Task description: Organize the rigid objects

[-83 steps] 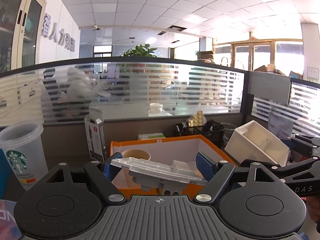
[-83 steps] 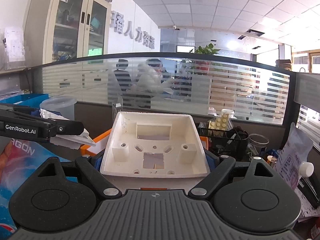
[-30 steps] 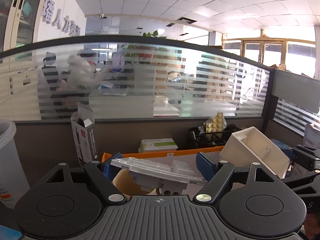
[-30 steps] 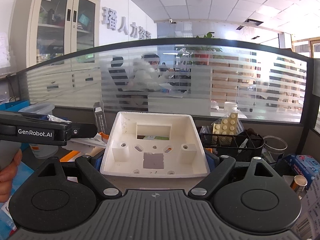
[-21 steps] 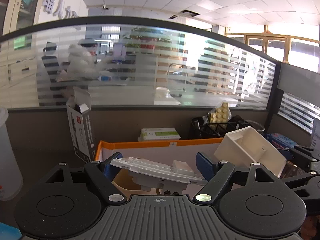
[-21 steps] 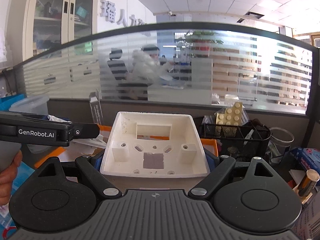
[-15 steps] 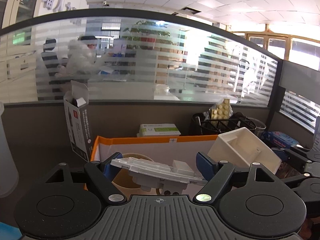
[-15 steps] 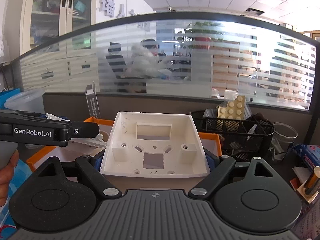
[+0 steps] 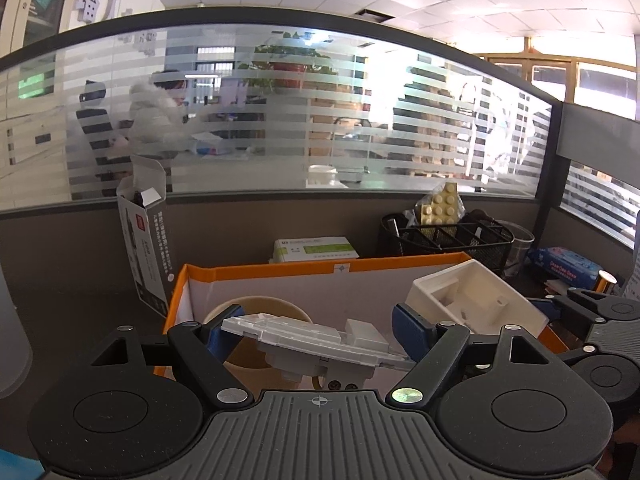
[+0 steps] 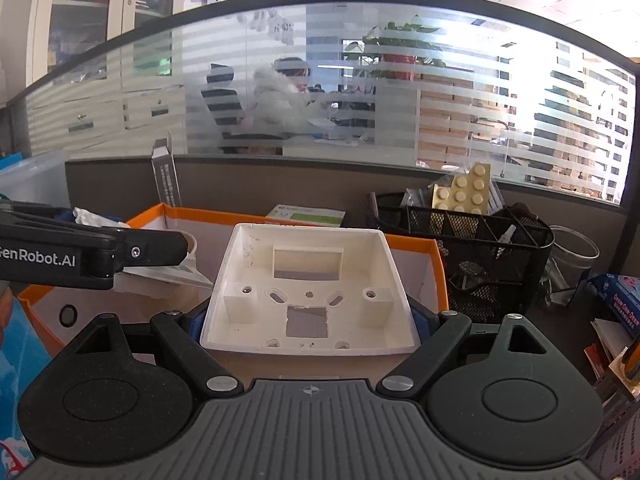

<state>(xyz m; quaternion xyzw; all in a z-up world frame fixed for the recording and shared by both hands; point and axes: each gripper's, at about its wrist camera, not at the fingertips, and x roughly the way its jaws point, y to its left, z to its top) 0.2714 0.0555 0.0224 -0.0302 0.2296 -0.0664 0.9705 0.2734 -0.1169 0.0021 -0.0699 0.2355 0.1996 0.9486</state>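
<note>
My left gripper (image 9: 316,334) is shut on a grey plastic switch plate (image 9: 308,338) and holds it flat over an orange-rimmed white box (image 9: 320,270). A beige cup (image 9: 256,308) stands inside that box, under the plate. My right gripper (image 10: 310,316) is shut on a cream open junction box (image 10: 308,280), hollow side up, over the same orange box (image 10: 434,276). The junction box also shows in the left wrist view (image 9: 476,300), over the box's right edge. The left gripper shows at the left of the right wrist view (image 10: 152,254).
A black mesh basket (image 9: 452,238) with a tan studded brick (image 9: 438,204) stands behind the box on the right. A green-white carton (image 9: 316,248) and an upright open carton (image 9: 146,240) stand behind it. A frosted glass partition closes the back. A blue packet (image 9: 568,266) lies far right.
Both grippers have come forward and lower toward the orange box, which now looks larger and nearer. Each keeps its grip on its object.
</note>
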